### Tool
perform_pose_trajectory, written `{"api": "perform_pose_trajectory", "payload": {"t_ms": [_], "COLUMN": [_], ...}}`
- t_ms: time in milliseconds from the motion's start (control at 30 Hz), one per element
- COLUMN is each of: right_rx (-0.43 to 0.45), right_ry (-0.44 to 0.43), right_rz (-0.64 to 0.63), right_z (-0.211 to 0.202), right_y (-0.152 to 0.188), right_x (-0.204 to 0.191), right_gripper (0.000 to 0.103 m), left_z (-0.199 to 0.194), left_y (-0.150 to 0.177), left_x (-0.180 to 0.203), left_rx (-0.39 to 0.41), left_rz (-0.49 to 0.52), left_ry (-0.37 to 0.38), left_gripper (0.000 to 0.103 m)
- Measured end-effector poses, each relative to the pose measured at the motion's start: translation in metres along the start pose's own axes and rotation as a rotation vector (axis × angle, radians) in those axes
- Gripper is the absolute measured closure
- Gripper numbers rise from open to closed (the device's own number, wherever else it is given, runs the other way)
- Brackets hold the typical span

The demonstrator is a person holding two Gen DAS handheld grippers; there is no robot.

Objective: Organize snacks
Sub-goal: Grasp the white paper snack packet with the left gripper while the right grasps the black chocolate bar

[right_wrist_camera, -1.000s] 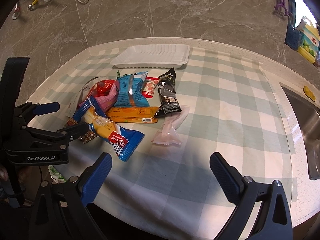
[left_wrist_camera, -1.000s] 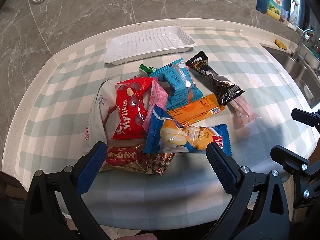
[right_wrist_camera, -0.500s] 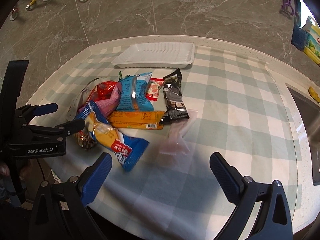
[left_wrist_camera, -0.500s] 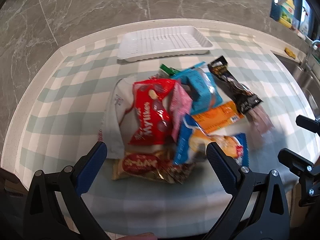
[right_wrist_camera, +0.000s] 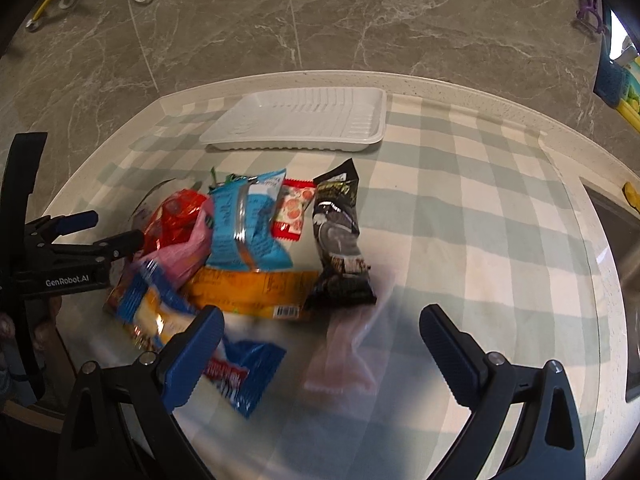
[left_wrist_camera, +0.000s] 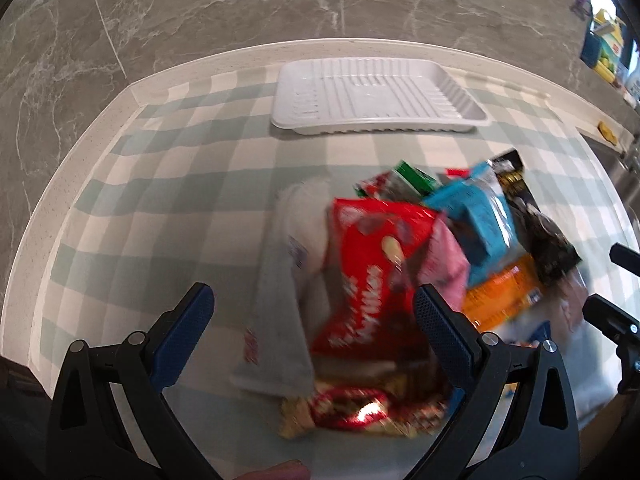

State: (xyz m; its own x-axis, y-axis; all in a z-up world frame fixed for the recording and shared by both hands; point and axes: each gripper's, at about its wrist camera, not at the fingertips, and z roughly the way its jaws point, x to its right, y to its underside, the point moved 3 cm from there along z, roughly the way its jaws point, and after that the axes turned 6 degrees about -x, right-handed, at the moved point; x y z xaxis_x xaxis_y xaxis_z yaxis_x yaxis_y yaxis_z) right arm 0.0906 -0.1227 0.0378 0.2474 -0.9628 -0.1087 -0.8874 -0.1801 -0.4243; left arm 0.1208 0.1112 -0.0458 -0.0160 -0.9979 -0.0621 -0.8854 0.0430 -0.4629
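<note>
Left gripper (left_wrist_camera: 314, 310): jaws wide apart, nothing held, hovering over near-left part of snack pile. Right gripper (right_wrist_camera: 320, 330): jaws wide apart, nothing held, over near-right part of pile.

Between left jaws: white pouch (left_wrist_camera: 280, 304) lying flat, red bag (left_wrist_camera: 372, 276) overlapping its right edge. Gold-and-red packet (left_wrist_camera: 352, 410) nearest, partly under both, motion-blurred. Pink wrapper (left_wrist_camera: 444, 268) tucked against red bag, partly behind right finger.

Close to right jaws: blue cake wrapper (right_wrist_camera: 240, 372) partly hidden by left finger; pale pink sachet (right_wrist_camera: 344, 356) between jaws, blurred. Beyond these: orange bar (right_wrist_camera: 256, 290) lying crosswise, black cookie pack (right_wrist_camera: 340, 240) overlapping its right end, light blue bag (right_wrist_camera: 244, 228) overlapping its far edge, small red-and-white packet (right_wrist_camera: 294, 210) between blue bag and black pack. Green packet (left_wrist_camera: 412, 176) peeping out at far side of pile.

White ribbed tray (right_wrist_camera: 304, 124) behind pile, apart from it, near back edge of counter (right_wrist_camera: 480, 216); nothing in it. Checked cloth (left_wrist_camera: 168, 216) bare left of pile and, in right view, right of pile. Marble wall (right_wrist_camera: 320, 20) directly behind. Sink (right_wrist_camera: 616, 240) at far right; left gripper body close beside pile on left in right view.
</note>
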Motion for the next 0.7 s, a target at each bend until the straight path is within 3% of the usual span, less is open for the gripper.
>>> {"api": "perform_pose_trajectory", "payload": {"t_ms": [167,433,700], "right_rx": [-0.006,-0.036,-0.102], "right_ry": [-0.001,0.000,-0.001], "right_rz": [0.004,-0.012,-0.012], "right_z": [0.012,0.037,0.067], "right_y": [-0.017,-0.039,-0.053], "right_x": [0.001,-0.003,0.000], "right_gripper": [0.003,0.003,0.018], "left_z": [0.009,0.045,0.081], "left_y": [-0.019,-0.033,-0.036], "left_x": [-0.019,-0.037,-0.053], "left_rx": [0.006,-0.051,-0.128], "left_rz": [-0.008,-0.001,-0.045], "left_ry": [-0.018,-0.042,-0.008], "left_gripper": [0.002,0.002,0.002]}}
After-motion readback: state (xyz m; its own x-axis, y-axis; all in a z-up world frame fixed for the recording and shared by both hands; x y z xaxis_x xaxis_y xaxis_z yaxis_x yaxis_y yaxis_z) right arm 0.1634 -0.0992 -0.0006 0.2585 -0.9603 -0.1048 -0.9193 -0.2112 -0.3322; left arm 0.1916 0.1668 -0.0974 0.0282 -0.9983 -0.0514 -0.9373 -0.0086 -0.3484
